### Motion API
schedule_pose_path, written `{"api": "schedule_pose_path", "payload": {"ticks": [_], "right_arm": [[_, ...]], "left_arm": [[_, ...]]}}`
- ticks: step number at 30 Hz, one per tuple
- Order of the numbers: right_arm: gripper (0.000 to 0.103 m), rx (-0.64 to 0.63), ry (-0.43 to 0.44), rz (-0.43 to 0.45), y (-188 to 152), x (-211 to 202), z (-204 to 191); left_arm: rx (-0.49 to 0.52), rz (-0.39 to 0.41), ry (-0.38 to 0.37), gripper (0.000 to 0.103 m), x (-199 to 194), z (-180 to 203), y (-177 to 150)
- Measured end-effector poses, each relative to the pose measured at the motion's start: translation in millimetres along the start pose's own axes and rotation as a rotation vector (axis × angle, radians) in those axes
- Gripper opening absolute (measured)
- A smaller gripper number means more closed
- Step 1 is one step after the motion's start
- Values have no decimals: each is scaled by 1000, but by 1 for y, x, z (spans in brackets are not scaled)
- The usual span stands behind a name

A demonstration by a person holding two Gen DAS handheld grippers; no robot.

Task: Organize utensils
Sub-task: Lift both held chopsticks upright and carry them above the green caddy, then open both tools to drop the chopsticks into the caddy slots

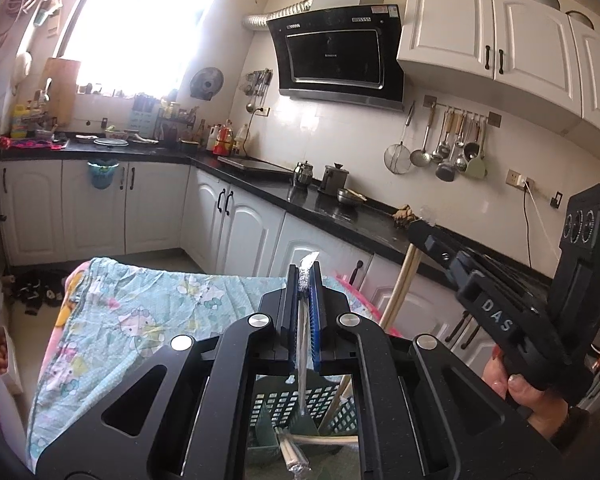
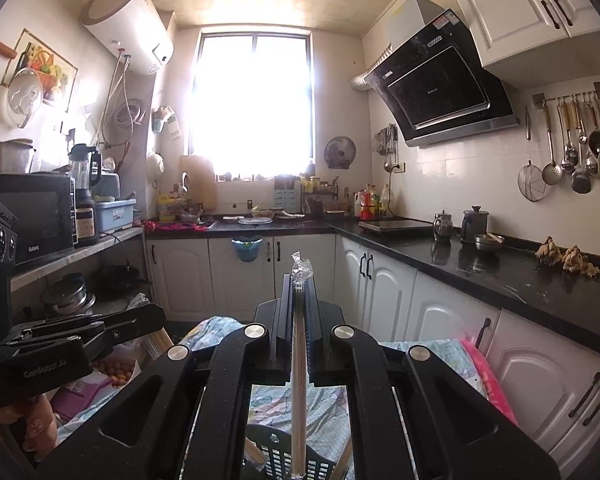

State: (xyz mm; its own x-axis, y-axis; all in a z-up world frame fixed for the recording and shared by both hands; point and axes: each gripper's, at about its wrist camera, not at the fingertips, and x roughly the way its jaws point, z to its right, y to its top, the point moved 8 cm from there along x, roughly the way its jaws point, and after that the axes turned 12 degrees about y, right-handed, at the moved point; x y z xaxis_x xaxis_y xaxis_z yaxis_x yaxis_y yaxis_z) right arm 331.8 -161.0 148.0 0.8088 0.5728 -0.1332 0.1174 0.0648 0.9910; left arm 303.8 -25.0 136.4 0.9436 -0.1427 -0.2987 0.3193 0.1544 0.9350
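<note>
1. The left gripper [image 1: 305, 276] has its fingers pressed nearly together on a clear plastic-wrapped utensil [image 1: 302, 344], a pale, thin stick-like thing.
2. The wrapper's crinkled tip pokes out past the fingertips; the rest of the utensil runs back between the blue pads [image 1: 314, 320] and hangs down toward a dark basket [image 1: 324, 408] below.
3. The basket has slotted, lattice walls and sits under both grippers on a cloth [image 1: 140, 312] printed with cartoon figures, which covers the tabletop.
4. Wooden chopsticks [image 1: 400, 292] slant down past the right gripper's fingers toward the basket.
5. The right gripper [image 2: 299, 280] also has its fingers narrowed to a slit, clamped on a long thin wrapped stick [image 2: 299, 380].
6. A twist of clear wrapper sticks out beyond these fingertips, and the stick's lower end reaches down to the basket's rim [image 2: 276, 438].
7. In the left wrist view the right gripper shows at the right edge, held by a hand [image 1: 532, 392]; in the right wrist view the left gripper lies at the lower left.
8. A black counter [image 2: 500, 264] with a kettle [image 2: 443, 226], a mug and a metal bowl runs along the wall, well apart from the basket.
9. Ladles and spatulas hang on a rail [image 1: 460, 114] above it.
</note>
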Motion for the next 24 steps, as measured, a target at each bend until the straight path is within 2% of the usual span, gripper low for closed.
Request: {"api": "schedule_pose_path", "payload": {"ticks": [10, 15, 20, 21, 24], "right_arm": [[6, 33, -33, -74, -51, 7, 9], [6, 89, -45, -120, -69, 6, 17], [23, 102, -55, -130, -76, -4, 17], [24, 101, -55, -131, -76, -6, 17], [30, 100, -59, -136, -77, -14, 16]], "left_arm": [[-11, -40, -9, 2, 16, -3, -36], [-21, -94, -5, 2, 24, -6, -53], [-33, -109, 13, 3, 19, -14, -60], [-36, -109, 16, 4, 18, -15, -61], [-60, -104, 16, 15, 8, -23, -61]]}}
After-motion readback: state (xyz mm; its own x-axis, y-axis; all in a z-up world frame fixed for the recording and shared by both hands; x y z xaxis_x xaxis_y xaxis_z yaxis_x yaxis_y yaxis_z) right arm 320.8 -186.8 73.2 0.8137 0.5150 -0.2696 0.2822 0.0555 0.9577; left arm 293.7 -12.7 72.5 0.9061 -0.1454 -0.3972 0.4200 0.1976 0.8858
